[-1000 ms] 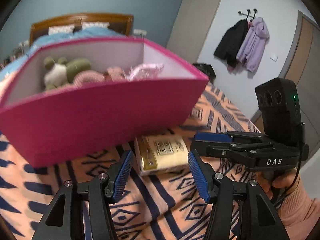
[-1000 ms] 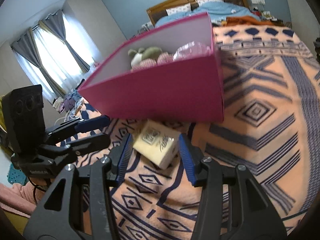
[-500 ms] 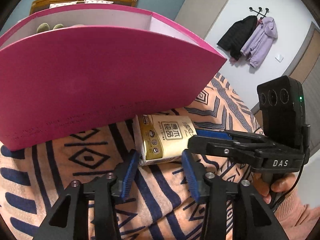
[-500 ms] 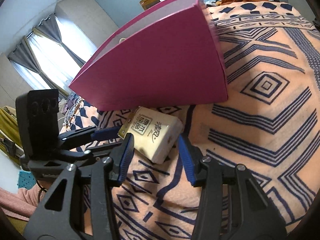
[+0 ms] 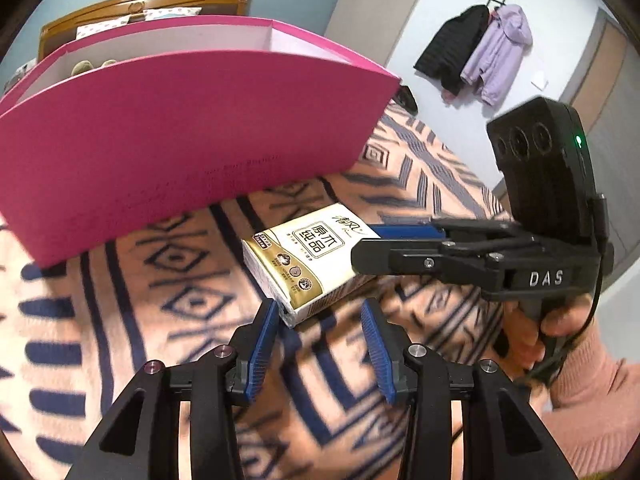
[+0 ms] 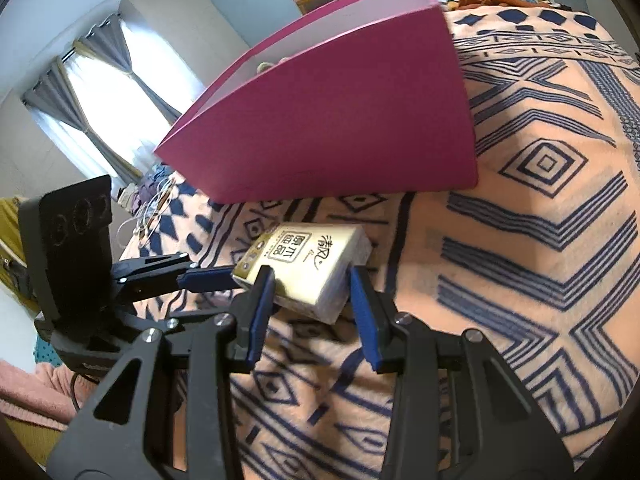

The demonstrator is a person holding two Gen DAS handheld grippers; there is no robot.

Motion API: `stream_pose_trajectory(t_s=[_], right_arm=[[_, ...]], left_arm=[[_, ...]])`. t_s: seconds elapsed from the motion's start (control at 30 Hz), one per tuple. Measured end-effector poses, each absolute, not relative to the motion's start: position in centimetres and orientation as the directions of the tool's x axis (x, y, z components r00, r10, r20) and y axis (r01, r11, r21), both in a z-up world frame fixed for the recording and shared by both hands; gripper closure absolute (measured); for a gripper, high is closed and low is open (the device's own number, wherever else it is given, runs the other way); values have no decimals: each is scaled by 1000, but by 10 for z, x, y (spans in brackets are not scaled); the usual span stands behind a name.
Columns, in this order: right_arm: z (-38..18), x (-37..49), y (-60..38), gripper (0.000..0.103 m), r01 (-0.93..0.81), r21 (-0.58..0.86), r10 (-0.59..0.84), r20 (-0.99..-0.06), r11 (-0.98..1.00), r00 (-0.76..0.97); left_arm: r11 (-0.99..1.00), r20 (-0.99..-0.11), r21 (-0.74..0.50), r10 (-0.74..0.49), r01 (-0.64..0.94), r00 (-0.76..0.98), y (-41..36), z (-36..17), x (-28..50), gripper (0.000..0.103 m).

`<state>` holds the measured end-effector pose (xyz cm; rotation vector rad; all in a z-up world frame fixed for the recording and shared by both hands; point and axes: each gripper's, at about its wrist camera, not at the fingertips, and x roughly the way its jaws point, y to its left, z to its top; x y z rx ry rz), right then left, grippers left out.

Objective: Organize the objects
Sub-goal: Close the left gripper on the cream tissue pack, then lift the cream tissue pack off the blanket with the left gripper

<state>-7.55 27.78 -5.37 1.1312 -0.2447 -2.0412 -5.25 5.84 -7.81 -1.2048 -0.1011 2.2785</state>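
Note:
A white and gold tissue pack (image 5: 304, 256) lies on the patterned bedspread just in front of a large pink box (image 5: 180, 136). My left gripper (image 5: 320, 328) is open, its blue pads just short of the pack's near corner. My right gripper (image 6: 312, 300) is open and straddles the near end of the pack (image 6: 308, 268), pads on either side, with a gap at the right pad. Each gripper shows in the other's view: the right one (image 5: 384, 240) lies over the pack's right side, the left one (image 6: 208, 276) is at its left end. The pink box (image 6: 340, 120) holds soft toys, barely visible.
The orange and navy bedspread (image 6: 540, 200) stretches to the right. A wooden headboard (image 5: 140, 4) stands behind the box. Coats (image 5: 480, 48) hang on the far wall. A curtained window (image 6: 116, 80) is at the left.
Both grippers have dropped low and moved in on the tissue pack. The box now hides most of its contents. The right gripper's pads now flank the pack's end.

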Motion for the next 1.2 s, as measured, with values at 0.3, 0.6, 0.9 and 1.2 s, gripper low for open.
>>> stream_pose_trajectory(t_s=[0.3, 0.6, 0.9, 1.2], right_arm=[[-55, -61, 266, 61, 563, 489, -708, -651, -666, -272], [-57, -70, 273, 60, 515, 537, -725, -625, -668, -289], [-59, -70, 265, 70, 531, 526, -723, -633, -664, -277], [-60, -69, 266, 70, 529, 526, -722, -632, -666, -281]], left_arm=[[-853, -723, -352, 509, -386, -466, 36, -77, -41, 58], [-851, -717, -378, 518, -364, -467, 40, -76, -53, 60], [-859, -725, -389, 508, -332, -465, 40, -80, -58, 65], [-860, -720, -388, 507, -330, -474, 41, -77, -55, 66]])
